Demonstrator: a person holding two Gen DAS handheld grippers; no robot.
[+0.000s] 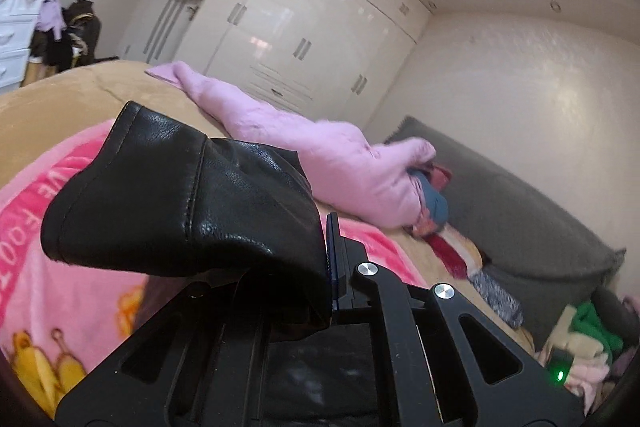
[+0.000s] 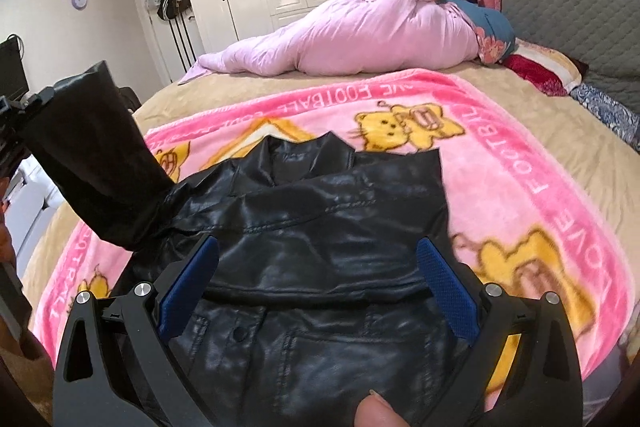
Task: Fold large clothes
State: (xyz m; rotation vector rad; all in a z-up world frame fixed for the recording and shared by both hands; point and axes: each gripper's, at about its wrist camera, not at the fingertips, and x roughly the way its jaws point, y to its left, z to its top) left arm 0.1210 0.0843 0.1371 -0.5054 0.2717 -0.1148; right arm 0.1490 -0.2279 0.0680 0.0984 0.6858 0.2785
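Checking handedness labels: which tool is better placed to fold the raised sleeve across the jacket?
Left. The left tool is shut on the sleeve, lifted off the jacket; the right tool hovers open, holding nothing.

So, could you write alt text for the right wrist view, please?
A black leather jacket lies on a pink cartoon blanket on a bed, under the open right gripper with blue fingers. The left gripper holds one sleeve up.
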